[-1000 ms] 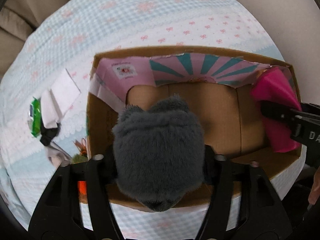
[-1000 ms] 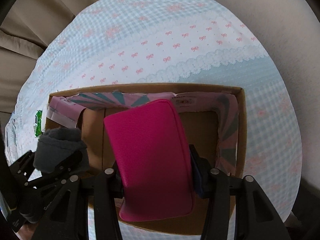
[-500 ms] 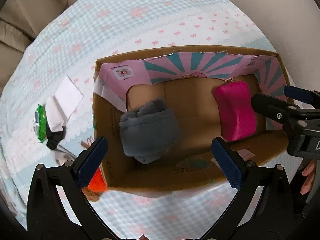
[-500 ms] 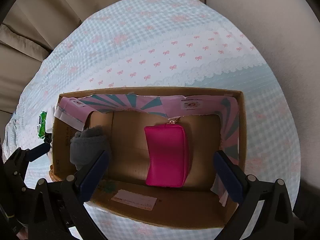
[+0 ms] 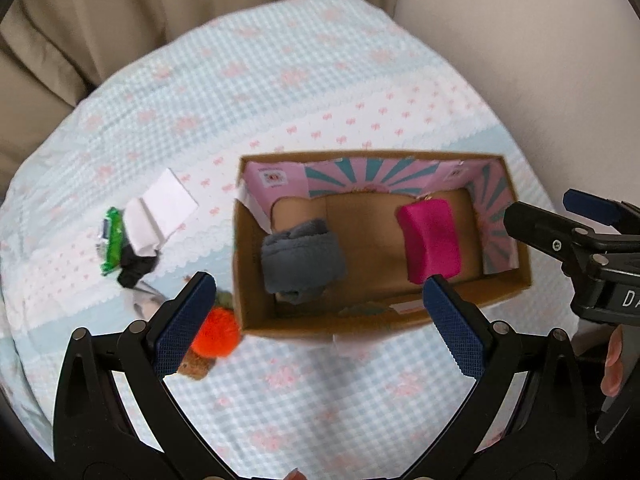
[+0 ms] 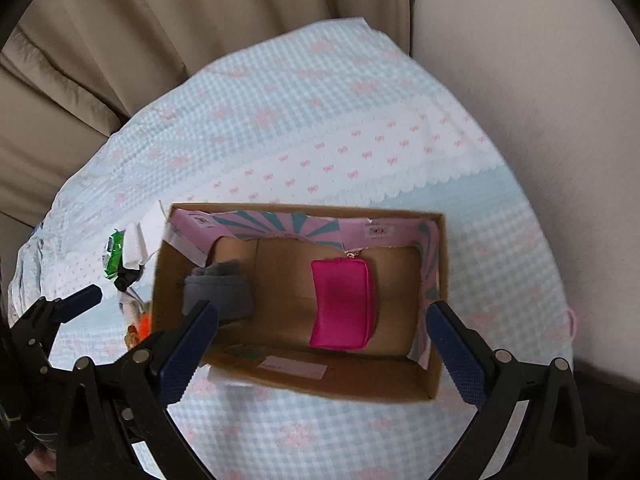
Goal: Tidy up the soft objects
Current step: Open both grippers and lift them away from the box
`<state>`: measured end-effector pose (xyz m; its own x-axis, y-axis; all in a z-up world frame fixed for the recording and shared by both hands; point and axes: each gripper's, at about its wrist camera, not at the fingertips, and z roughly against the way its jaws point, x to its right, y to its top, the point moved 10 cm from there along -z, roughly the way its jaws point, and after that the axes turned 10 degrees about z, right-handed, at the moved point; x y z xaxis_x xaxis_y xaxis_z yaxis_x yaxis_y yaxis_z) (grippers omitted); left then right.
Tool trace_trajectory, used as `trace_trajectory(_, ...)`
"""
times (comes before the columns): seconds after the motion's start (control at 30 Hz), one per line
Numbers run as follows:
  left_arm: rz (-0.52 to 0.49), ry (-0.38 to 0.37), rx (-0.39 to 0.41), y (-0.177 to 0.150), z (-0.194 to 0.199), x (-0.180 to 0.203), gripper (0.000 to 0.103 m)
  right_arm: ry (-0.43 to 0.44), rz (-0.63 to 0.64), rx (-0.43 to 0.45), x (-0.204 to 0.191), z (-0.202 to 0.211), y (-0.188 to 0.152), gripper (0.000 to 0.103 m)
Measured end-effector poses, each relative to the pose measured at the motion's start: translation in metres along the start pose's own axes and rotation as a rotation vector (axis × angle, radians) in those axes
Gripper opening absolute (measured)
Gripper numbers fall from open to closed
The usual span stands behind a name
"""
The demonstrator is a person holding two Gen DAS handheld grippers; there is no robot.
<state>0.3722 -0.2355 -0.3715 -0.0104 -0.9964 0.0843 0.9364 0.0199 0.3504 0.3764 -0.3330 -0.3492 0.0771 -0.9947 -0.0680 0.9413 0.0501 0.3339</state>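
Cardboard box [image 5: 400, 322] on the gingham-covered counter [image 5: 280, 80] holds the grey plush [image 5: 302, 256] at its left end and the pink pouch [image 5: 430, 240] toward its right. Both the left gripper [image 5: 320, 320] and right gripper [image 6: 320, 344] hover above, jaws wide and empty. Likely next: the left reaches for the orange toy [image 5: 216, 332] just beside the box.

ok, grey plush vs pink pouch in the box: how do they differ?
The grey plush is fuzzy and lumpy; the pink pouch is smooth, rectangular and has a gold zipper pull. The grey plush sits at the left end of the cardboard box, the pink pouch toward the right. Both lie loose on the box floor, ungripped.
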Motion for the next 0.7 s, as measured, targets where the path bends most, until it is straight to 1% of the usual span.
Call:
trace_trajectory(0.2, 0.032, -0.043, 0.102, -0.002, 0.069, -0.016, 0.103, -0.032, 0.01, 0.096, -0.023, 0.067, 0.006, 0.103)
trace_trajectory(0.37, 0.06, -0.056, 0.184, -0.013, 0.13, -0.045, 0.103, -0.074, 0.024, 0.205, -0.049, 0.125, 0.0, 0.103)
trace_trajectory(0.47, 0.083, -0.093, 0.214, -0.026, 0.162, -0.064, 0.103, -0.113, 0.047, 0.245, -0.071, 0.155, -0.012, 0.103)
trace_trajectory(0.5, 0.083, -0.094, 0.226, -0.032, 0.172, -0.071, 0.103, -0.13, 0.046, 0.262, -0.081, 0.166, -0.018, 0.103)
trace_trajectory(0.6, 0.073, -0.086, 0.264, -0.047, 0.199, -0.093, 0.103, -0.148, 0.032, 0.31, -0.103, 0.19, -0.033, 0.103)
trace_trajectory(0.7, 0.064, -0.086, 0.3, -0.062, 0.223, -0.115, 0.103, -0.179, 0.022, 0.352, -0.123, 0.208, -0.048, 0.103)
